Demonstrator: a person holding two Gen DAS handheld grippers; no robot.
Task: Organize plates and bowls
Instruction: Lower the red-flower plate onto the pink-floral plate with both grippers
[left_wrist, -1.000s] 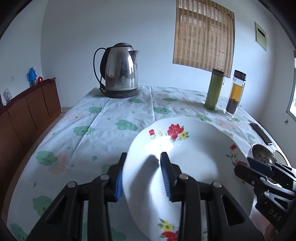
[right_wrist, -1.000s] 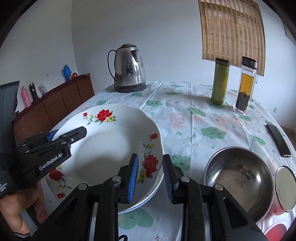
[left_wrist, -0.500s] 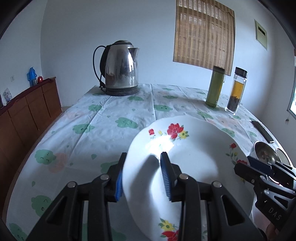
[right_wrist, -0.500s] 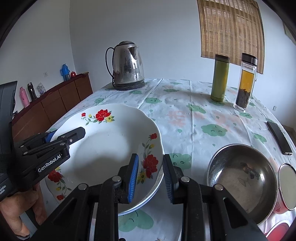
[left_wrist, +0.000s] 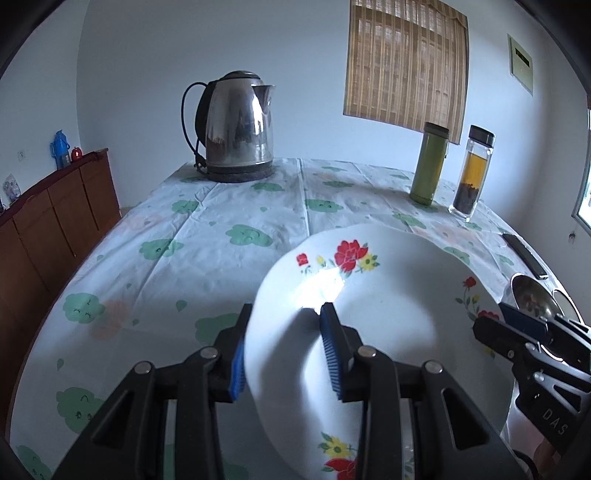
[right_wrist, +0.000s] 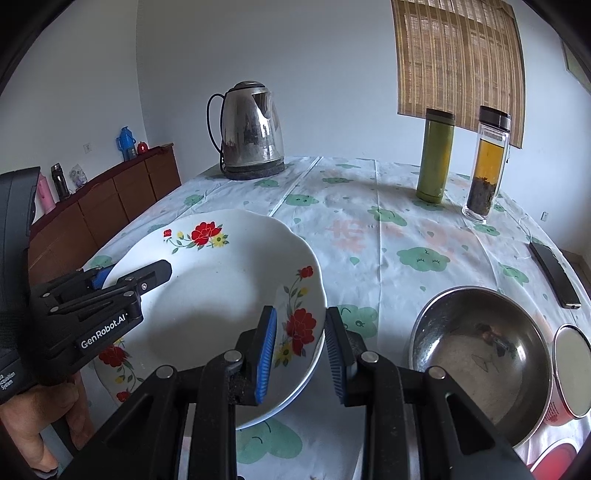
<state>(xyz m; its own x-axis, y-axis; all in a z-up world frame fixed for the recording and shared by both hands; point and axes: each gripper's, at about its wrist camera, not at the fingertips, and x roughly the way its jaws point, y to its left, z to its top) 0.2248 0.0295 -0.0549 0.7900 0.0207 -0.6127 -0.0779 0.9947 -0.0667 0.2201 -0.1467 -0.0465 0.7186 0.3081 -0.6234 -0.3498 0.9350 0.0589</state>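
Observation:
A white plate with red flowers (left_wrist: 391, 306) (right_wrist: 221, 295) is held at both sides, low over the table. My left gripper (left_wrist: 284, 347) is shut on its left rim; it shows in the right wrist view (right_wrist: 129, 280). My right gripper (right_wrist: 301, 350) is shut on its right rim, one blue pad inside and one outside; it shows in the left wrist view (left_wrist: 517, 332). The edge of a second plate (right_wrist: 303, 384) shows directly under it. A steel bowl (right_wrist: 480, 350) (left_wrist: 532, 295) sits to the right.
A steel kettle (right_wrist: 253, 129) stands at the table's far left. A green flask (right_wrist: 437, 155) and a tea bottle (right_wrist: 487, 162) stand at the far right. A dark phone (right_wrist: 554, 273) lies at the right edge. A red cup (right_wrist: 569, 373) sits beside the bowl. A wooden cabinet (left_wrist: 44, 229) stands left.
Both cameras have sunk a little toward the table with the plate. Both grips are unchanged.

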